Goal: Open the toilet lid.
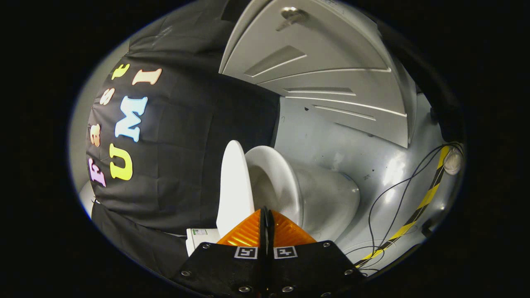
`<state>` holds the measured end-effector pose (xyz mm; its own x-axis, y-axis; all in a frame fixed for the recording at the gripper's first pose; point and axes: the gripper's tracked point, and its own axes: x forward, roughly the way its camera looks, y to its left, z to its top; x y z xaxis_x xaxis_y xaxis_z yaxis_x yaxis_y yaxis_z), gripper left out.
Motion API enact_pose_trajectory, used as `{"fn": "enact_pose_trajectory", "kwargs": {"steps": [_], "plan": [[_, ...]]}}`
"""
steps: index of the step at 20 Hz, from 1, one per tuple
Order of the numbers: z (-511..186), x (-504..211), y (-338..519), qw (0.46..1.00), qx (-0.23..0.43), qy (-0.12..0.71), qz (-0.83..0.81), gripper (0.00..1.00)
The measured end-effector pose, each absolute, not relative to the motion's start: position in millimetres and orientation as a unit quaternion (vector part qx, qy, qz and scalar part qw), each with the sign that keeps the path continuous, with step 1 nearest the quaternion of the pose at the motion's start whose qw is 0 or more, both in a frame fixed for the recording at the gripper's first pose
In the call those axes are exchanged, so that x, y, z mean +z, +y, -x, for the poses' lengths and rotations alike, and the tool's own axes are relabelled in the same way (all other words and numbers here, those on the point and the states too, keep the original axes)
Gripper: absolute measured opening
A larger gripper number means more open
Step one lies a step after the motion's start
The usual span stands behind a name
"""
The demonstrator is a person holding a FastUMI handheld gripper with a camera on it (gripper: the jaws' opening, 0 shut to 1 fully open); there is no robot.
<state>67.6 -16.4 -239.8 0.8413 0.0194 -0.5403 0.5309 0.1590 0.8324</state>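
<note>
- Since the toilet lid [234,186] already stands apart from the toilet seat [276,182], swung well up off the bowl, you can judge the opening as done or very nearly done.
- Your claw [266,221] is clenched: its two fingers lie flat together with no gap between them and nothing caught there.
- The lid sits just ahead of the fingertips, its lower edge so close to them that you cannot tell whether it touches; the seat ring and the toilet bowl [327,198] lie just beyond, off to the other side of the tips.
- What may be left, as a judgement: see that the lid rests back and stays put on its own, then draw the claw away.
- The floor [356,153] is smooth, pale grey and glossy, with scuffs and glare patches.
- A yellow-and-black striped tape [418,211] and loose black cables [389,194] run over it beyond the bowl.
- A panelled grey door [323,82] with a metal handle [292,15] stands farther off.
- A black cloth wall [182,157] hangs behind the lid.
</note>
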Motion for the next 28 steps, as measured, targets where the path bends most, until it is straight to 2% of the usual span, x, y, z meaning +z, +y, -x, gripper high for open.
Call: {"fn": "enact_pose_trajectory", "kwargs": {"steps": [19, 28], "plan": [[-89, -104, 25, 0.827, -0.128, 0.185, -0.515, 0.0], [-92, -83, 33, 0.863, -0.121, 0.173, -0.459, 0.0]]}}
